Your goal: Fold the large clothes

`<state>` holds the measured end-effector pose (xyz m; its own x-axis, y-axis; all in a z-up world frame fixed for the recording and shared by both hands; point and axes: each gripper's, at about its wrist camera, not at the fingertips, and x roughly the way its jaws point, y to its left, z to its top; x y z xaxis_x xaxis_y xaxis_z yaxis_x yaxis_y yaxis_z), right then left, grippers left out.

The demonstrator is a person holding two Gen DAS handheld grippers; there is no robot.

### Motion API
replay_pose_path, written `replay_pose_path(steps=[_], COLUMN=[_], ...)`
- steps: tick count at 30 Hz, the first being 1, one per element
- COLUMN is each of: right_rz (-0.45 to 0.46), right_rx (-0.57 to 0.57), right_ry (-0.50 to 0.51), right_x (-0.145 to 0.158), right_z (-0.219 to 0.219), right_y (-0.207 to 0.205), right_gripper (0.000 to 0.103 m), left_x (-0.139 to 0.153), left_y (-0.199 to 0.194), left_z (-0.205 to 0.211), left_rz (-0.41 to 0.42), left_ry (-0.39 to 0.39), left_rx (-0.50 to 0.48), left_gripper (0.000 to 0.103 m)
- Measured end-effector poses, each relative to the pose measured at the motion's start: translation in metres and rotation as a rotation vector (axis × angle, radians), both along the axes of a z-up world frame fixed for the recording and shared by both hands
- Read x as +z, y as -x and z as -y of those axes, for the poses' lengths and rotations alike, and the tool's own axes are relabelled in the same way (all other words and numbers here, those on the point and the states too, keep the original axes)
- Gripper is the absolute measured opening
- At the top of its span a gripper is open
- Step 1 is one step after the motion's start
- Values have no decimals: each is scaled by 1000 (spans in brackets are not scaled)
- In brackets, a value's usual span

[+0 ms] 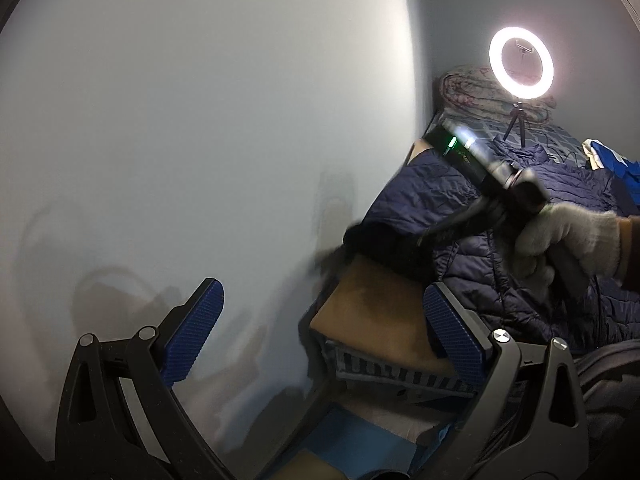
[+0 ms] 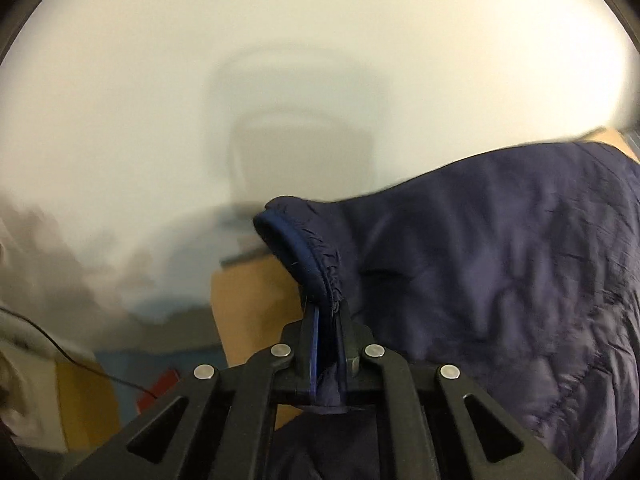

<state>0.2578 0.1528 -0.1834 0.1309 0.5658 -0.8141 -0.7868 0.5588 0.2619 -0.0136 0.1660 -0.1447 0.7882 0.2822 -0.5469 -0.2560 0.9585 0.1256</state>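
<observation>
A navy quilted puffer jacket (image 1: pixel 520 216) lies spread on a bed by the wall. My left gripper (image 1: pixel 324 328) is open and empty, its blue pads (image 1: pixel 192 332) wide apart, left of and below the jacket. My right gripper (image 2: pixel 326 320) is shut on the jacket's elastic sleeve cuff (image 2: pixel 316 264) and holds that sleeve (image 2: pixel 480 260) lifted in front of the wall. In the left wrist view the right gripper (image 1: pixel 384 248) shows as a black tool in a white-gloved hand (image 1: pixel 568 240), blurred at its tip.
A lit ring light (image 1: pixel 521 63) on a small tripod stands on the bed behind the jacket. A rolled floral blanket (image 1: pixel 472 92) lies in the corner. Blue and white clothes (image 1: pixel 608 160) lie at far right. A brown board (image 1: pixel 376 312) edges the bed. The pale wall (image 1: pixel 180 140) is close.
</observation>
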Motion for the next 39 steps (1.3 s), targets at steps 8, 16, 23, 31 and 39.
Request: replay_pose_path(steps=[8, 16, 23, 31, 39], right_rz=[23, 60, 105, 110, 112], right_rx=[-237, -508, -693, -838, -1008], right_ry=[-88, -112, -64, -8, 29], right_x=[35, 55, 52, 17, 0], right_z=[105, 216, 302, 370, 434], right_y=[-47, -95, -121, -142, -157], right_gripper=[4, 4, 4, 4, 4], left_x=[2, -5, -11, -11, -15], left_y=[-41, -84, -121, -142, -158], left_z=[25, 38, 59, 84, 95], left_rz=[16, 2, -3, -7, -15], left_ry=[-4, -9, -39, -83, -59], left_rx=[-69, -122, -176, -252, -252], left_gripper=[102, 102, 102, 102, 102])
